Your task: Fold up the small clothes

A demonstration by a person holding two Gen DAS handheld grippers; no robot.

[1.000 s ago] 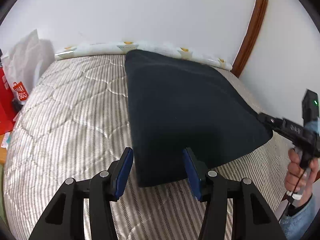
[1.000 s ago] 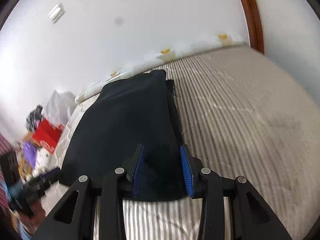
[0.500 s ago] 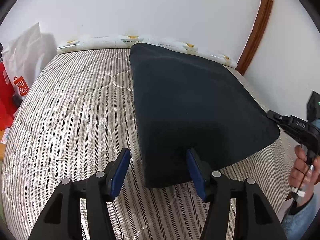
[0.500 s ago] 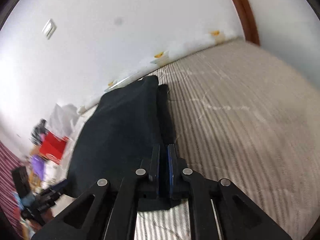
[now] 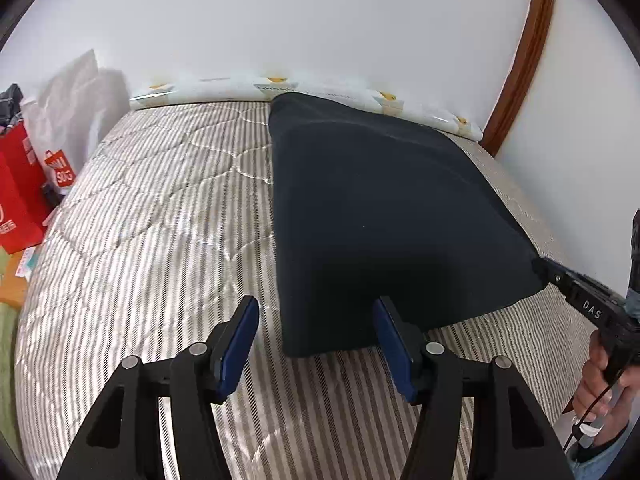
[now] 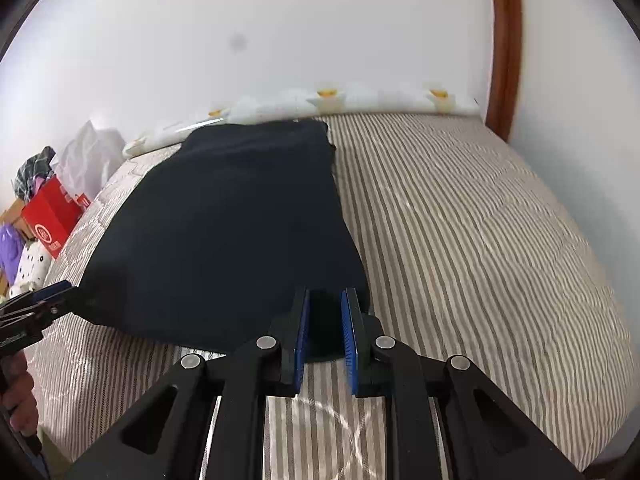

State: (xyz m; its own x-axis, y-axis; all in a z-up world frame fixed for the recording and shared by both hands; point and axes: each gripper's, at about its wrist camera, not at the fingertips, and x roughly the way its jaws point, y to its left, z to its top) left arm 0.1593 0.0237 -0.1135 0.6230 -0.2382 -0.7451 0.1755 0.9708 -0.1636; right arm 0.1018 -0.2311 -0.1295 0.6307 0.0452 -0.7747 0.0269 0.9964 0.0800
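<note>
Soft, limp cloth (image 5: 384, 216) on the bed (image 5: 152, 216) (grip near corners): left gripper (image 5: 316, 340) open astride one, its jaws just widened; right gripper (image 6: 325, 332) reopening, gap at pads.

The folded garment (image 5: 384, 216) is plain navy, almost black; the bed (image 5: 152, 216) wears beige-and-white stripes with quilted stitching; each tool, left tool (image 5: 316, 320) and right tool (image 6: 325, 312), is black with blue pads; a red bag (image 5: 16, 196) carries white print; the wall (image 5: 320, 12) is white; the door trim (image 5: 524, 56) is reddish brown.
</note>
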